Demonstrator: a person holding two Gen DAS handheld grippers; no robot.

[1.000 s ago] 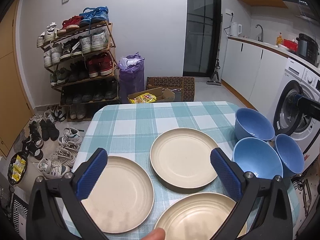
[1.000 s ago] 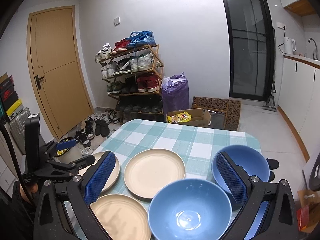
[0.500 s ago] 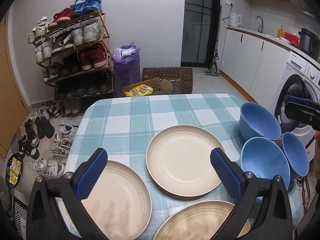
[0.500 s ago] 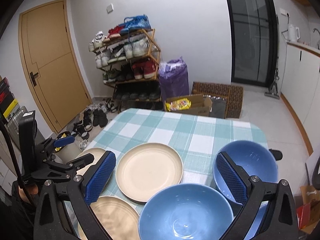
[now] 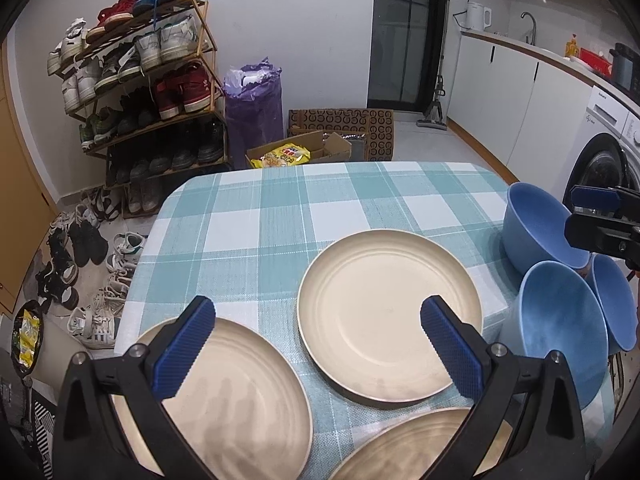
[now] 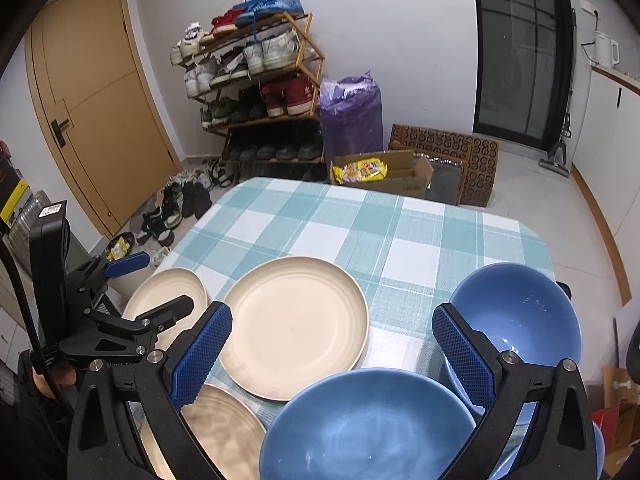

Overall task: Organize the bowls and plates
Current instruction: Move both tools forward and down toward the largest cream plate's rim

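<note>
**Both tools wide open above the checked desk**

The left tool point(image 5: 316, 344) hangs wide open, holding nothing, over the middle cream plate point(image 5: 390, 316). Two more cream plates point(image 5: 240, 396) lie nearer than it. The right tool point(image 6: 332, 354), equally open and empty, hovers over the near blue bowl point(image 6: 372, 428); another blue bowl point(image 6: 520, 316) sits right of the middle plate. Beyond the desk point(image 5: 320, 208) stands a shoe rack point(image 5: 148, 92).

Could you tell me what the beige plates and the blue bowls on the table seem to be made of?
The plates look like matte plastic or plant-fibre composite: a dull, even sheen with faint concentric rings. The bowls seem similar, smooth blue walls with soft highlights and a chalky haze; glazed ceramic cannot be ruled out.
</note>
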